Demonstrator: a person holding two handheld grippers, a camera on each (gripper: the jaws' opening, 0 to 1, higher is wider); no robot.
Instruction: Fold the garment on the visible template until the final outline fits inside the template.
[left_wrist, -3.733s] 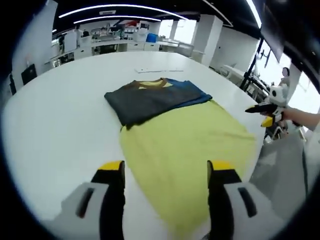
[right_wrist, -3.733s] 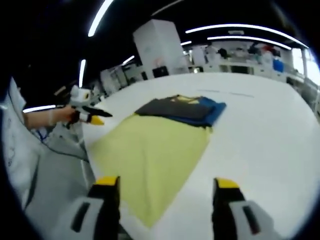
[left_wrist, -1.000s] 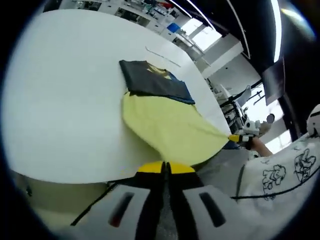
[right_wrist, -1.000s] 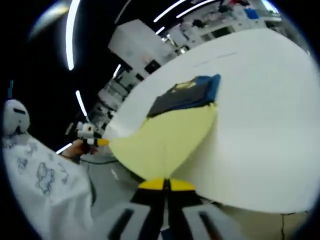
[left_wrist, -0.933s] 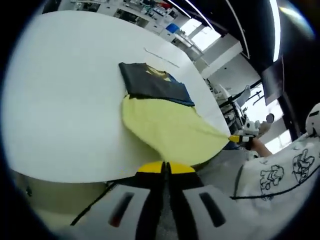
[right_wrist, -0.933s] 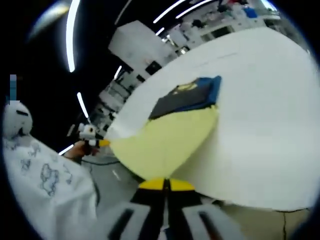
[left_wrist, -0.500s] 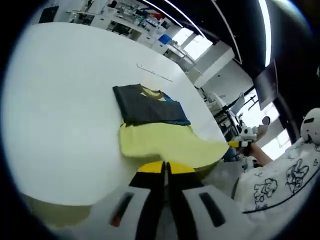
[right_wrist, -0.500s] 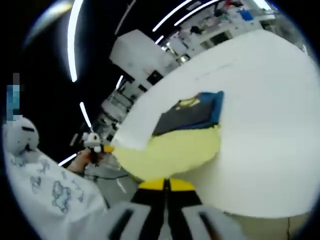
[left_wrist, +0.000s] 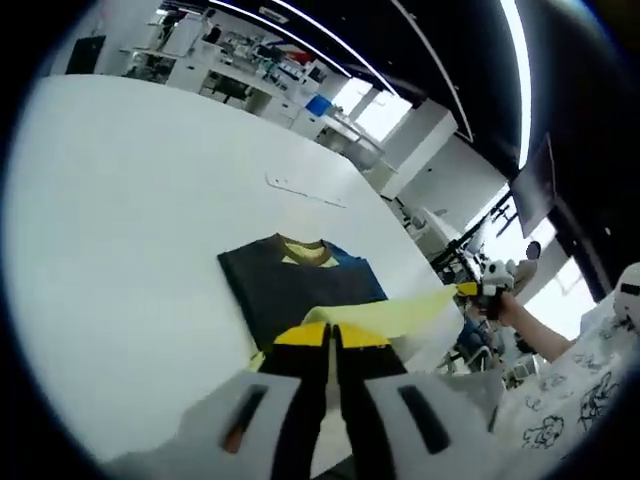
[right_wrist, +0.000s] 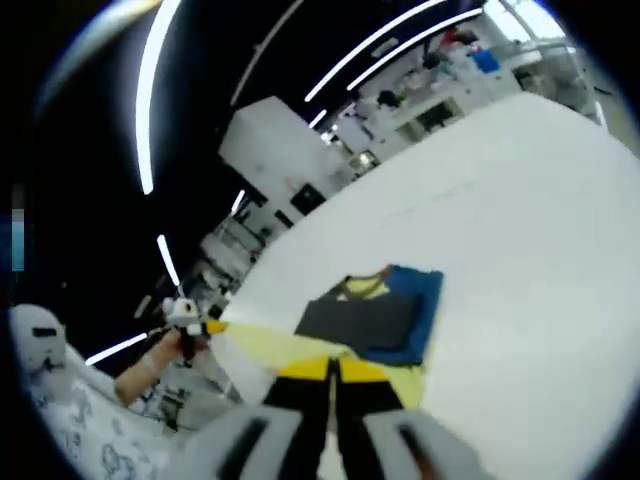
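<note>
Yellow cloth (left_wrist: 385, 314) lifted taut btwn both clamped tongs (left_wrist: 331, 345).

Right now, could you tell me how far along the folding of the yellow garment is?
Partway. The upper part already lies under dark folded cloth on the white table. In hand: the left gripper and the right gripper are each shut on the yellow garment, its hem raised above the table. Left: laying that hem down and checking the outline; I cannot make out the template.
</note>
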